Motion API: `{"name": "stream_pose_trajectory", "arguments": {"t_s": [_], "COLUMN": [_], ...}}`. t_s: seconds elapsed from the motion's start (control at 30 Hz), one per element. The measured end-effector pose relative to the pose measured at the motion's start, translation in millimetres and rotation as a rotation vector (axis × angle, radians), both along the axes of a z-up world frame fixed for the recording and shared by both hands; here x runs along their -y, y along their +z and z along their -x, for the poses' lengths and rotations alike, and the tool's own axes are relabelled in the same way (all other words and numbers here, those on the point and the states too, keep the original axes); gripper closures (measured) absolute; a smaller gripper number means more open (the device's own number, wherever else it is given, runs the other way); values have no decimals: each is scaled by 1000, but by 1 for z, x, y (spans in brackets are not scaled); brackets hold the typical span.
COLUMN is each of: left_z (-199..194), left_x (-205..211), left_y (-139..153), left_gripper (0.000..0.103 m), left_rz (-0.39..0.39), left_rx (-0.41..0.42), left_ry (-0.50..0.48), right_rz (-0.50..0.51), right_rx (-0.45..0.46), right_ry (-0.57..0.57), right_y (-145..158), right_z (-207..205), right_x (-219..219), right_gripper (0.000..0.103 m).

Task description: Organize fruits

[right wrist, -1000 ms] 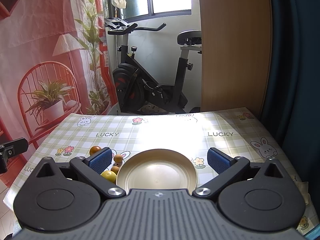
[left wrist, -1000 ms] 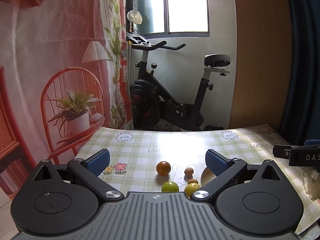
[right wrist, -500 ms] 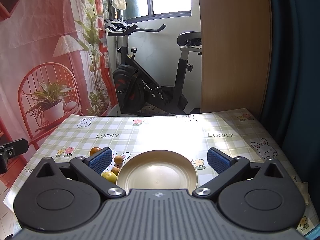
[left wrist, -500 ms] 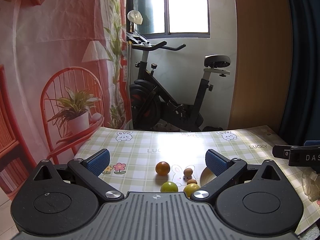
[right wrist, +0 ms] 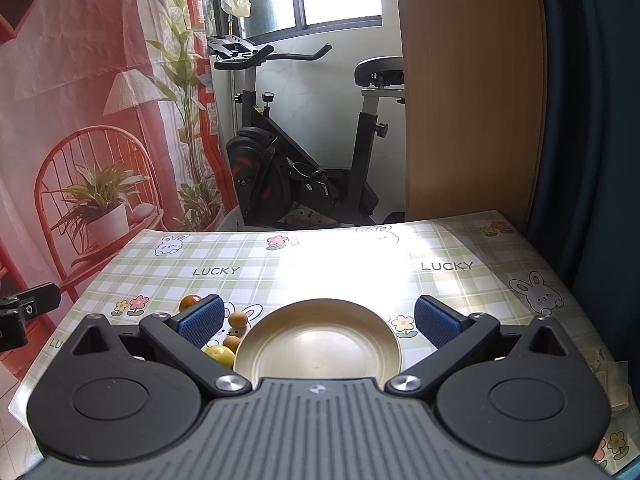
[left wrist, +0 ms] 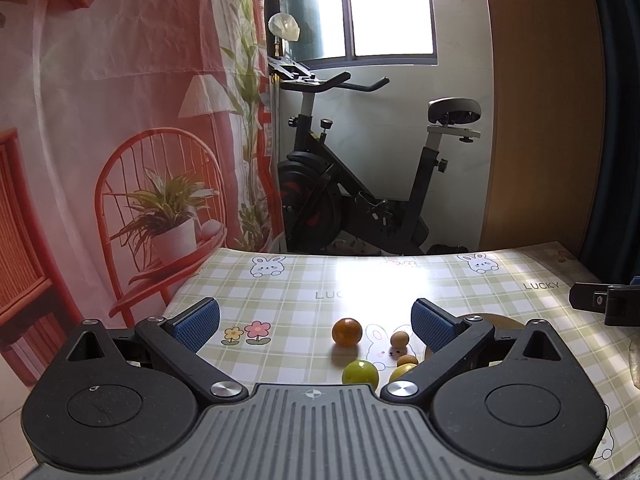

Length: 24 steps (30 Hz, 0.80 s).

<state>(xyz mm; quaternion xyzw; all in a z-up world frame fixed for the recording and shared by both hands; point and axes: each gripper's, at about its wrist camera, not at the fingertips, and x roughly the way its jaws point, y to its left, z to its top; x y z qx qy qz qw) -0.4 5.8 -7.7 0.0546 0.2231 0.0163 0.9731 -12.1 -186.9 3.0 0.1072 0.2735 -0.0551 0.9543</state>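
Now both the left gripper and the right gripper are wide open and empty; the round orange could roll off the surface if nudged, I think.

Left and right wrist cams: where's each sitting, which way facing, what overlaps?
Left wrist: on the left gripper, facing forward over the table at the fruits; its open fingers show.
Right wrist: on the right gripper, facing forward over the empty plate; its open fingers show.
Shared: fruits, plate, exercise bike, window.
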Motion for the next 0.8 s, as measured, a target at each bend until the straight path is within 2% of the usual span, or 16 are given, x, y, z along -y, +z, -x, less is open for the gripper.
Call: {"name": "stream_pose_trajectory", "arguments": {"t_s": [0.1,0.2,0.3,0.47,0.6,0.7,0.8], "left_z": [-6,-13,-22,-31,-33,-33,-36], "left_x": [-1,-4,-7,-17,-27,-26,-24], "left_y": [-8,-17,-27,-40,-45,-52,-61], "left_gripper": [0,0,0,1,1,1,1], "left_rz": [-26,-18,-10,14,103,101,99], "left_rx": [14,29,-3,-14,4,17,0], "left_ry": [8,-26,-63,-90,-144,-161,-173], "right_rz": [0,-48,-45,-71,-100,-75,-93], "right_rx": [41,83,123,134,92,81,100], "right_ry": [-1,10,-27,-4,83,100,111], "right_y": [-7,-16,-28,-49,-65,-75,-84], "right_z": [-6,-15,-23,-38,-50,-53,-51], "right_x": [0,6,7,2,-8,-16,-20], "right_gripper": [0,0,0,0,0,0,0]}}
